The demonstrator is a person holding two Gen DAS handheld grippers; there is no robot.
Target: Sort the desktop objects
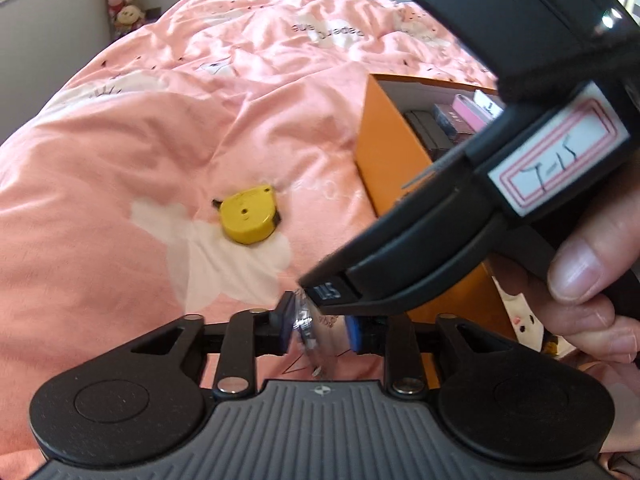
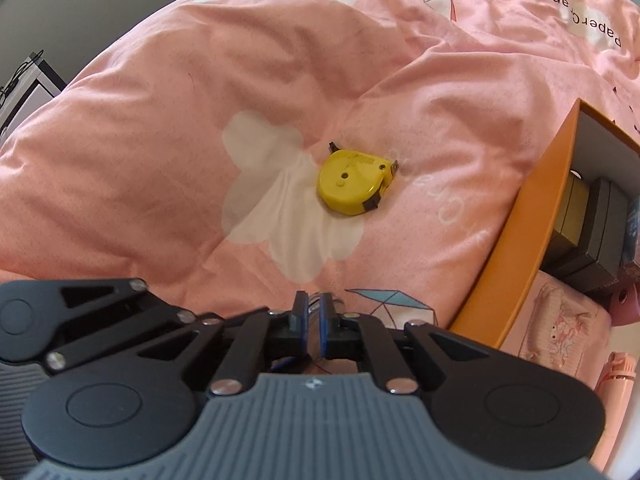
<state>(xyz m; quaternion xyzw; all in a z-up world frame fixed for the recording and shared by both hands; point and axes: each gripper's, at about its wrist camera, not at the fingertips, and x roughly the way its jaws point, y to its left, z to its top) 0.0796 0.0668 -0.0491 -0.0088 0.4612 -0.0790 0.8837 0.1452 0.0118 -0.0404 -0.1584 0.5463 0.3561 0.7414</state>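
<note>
- We see the left hand-held gripper [image 1: 320, 330] with its pads apart and a small clear, shiny object [image 1: 306, 330] blurred between them; whether the pads press on it we cannot tell.
- The right hand-held gripper [image 1: 320, 294] reaches across in the left wrist view, its tip right at that shiny object, a hand [image 1: 592, 280] on its handle.
- In its own view the right hand-held gripper [image 2: 314, 312] is clenched, pads nearly together with something thin and clear showing in the narrow gap.
- A yellow tape measure [image 2: 352, 184] lies flat on the pink quilt [image 2: 160, 120], on a white flower print, apart from both grippers.
- An orange box [image 2: 532, 216] sits on the bed to the right, holding several small dark and coloured boxes.
</note>
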